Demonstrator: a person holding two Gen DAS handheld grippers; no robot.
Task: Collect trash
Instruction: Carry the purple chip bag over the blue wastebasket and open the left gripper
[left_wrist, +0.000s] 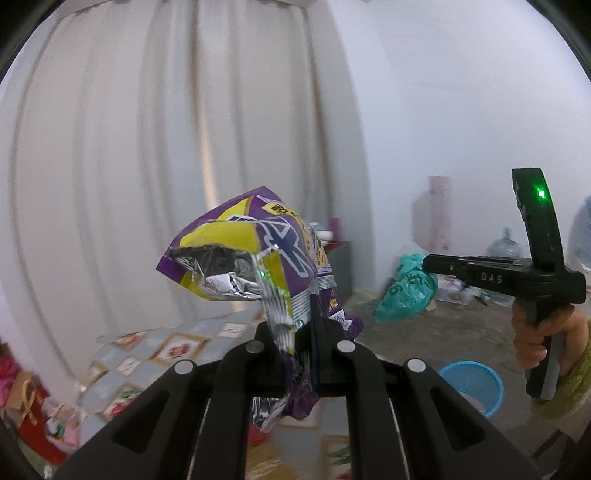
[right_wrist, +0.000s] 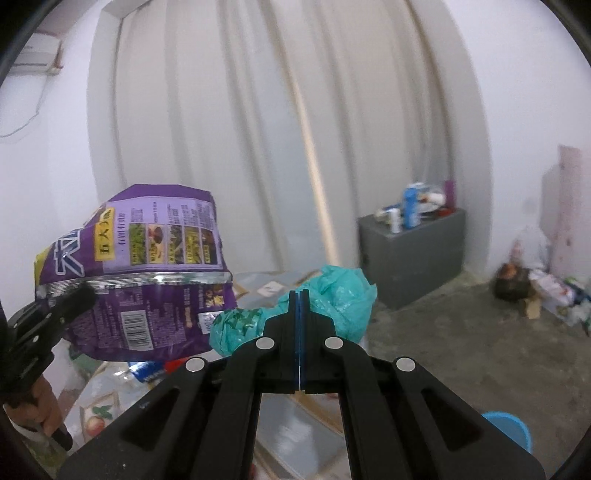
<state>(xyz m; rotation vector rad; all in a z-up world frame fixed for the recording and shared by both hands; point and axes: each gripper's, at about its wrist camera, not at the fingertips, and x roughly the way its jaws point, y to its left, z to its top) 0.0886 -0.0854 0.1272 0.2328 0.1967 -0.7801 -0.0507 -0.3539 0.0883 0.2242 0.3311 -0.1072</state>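
Observation:
In the left wrist view, my left gripper is shut on a crumpled purple and yellow snack bag, which is held up in the air with its torn foil mouth facing left. The right wrist view shows the same bag at the left, pinched by the left gripper. My right gripper is shut on a bunched teal plastic bag. From the left wrist view the right gripper appears at the right, the teal bag hanging from its tip. A blue basket stands on the floor below.
A table with a patterned cloth lies below both grippers. A grey cabinet with bottles on top stands by the white curtain. A heap of bags and a water jug sit along the far wall. The basket rim shows at bottom right.

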